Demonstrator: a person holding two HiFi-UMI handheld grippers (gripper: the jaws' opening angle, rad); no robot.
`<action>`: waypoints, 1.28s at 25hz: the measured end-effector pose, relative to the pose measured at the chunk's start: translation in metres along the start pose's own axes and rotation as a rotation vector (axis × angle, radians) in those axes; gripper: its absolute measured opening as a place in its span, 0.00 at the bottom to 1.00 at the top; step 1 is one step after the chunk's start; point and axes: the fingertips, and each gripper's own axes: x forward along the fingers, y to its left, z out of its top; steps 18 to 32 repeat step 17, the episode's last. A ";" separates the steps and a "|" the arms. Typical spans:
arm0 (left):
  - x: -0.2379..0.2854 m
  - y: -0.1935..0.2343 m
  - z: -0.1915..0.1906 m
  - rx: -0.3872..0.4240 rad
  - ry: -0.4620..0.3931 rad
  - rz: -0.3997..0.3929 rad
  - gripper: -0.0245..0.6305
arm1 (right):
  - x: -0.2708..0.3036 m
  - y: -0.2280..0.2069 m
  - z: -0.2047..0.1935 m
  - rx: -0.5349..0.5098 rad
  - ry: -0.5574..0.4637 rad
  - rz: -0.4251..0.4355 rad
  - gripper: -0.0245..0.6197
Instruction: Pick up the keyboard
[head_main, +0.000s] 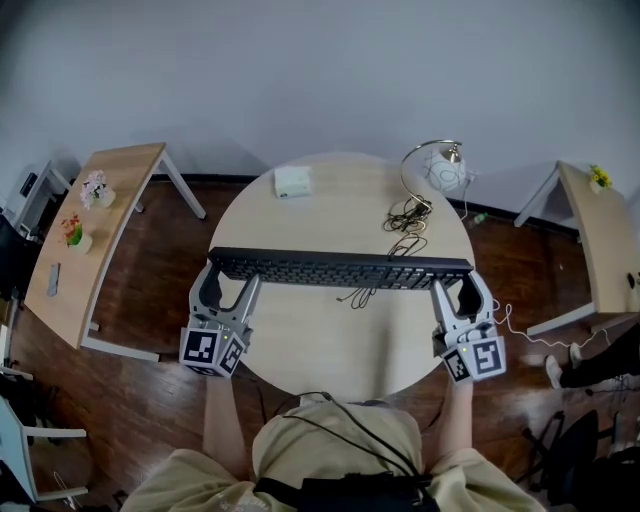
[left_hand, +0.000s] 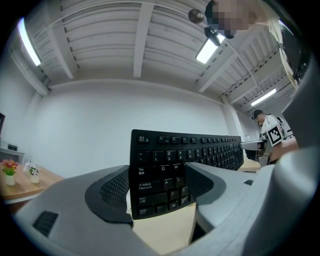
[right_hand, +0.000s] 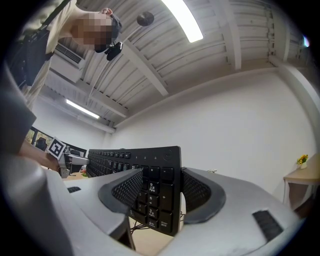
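Observation:
A long black keyboard (head_main: 340, 269) hangs above the round wooden table (head_main: 330, 340), held at both ends. My left gripper (head_main: 228, 282) is shut on its left end; in the left gripper view the keyboard (left_hand: 165, 175) stands on edge between the grey pads (left_hand: 112, 192). At the other end, my right gripper (head_main: 455, 290) is shut on the number-pad end, and the right gripper view has the keyboard (right_hand: 155, 192) clamped between both pads (right_hand: 125, 192). Its cable (head_main: 362, 294) trails down to the tabletop.
On the table's far side lie a white box (head_main: 293, 181), a small lamp with a looped neck (head_main: 440, 168) and a tangle of black cables (head_main: 407, 220). A wooden side desk (head_main: 85, 235) with small flowers stands left, another desk (head_main: 600, 235) right.

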 end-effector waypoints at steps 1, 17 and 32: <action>0.000 0.000 0.000 0.001 0.001 0.000 0.54 | 0.000 -0.001 0.000 -0.001 0.000 0.000 0.42; 0.001 0.003 -0.007 -0.003 0.033 0.014 0.54 | 0.006 0.000 -0.010 0.000 0.032 -0.001 0.42; 0.001 0.003 -0.007 -0.003 0.033 0.014 0.54 | 0.006 0.000 -0.010 0.000 0.032 -0.001 0.42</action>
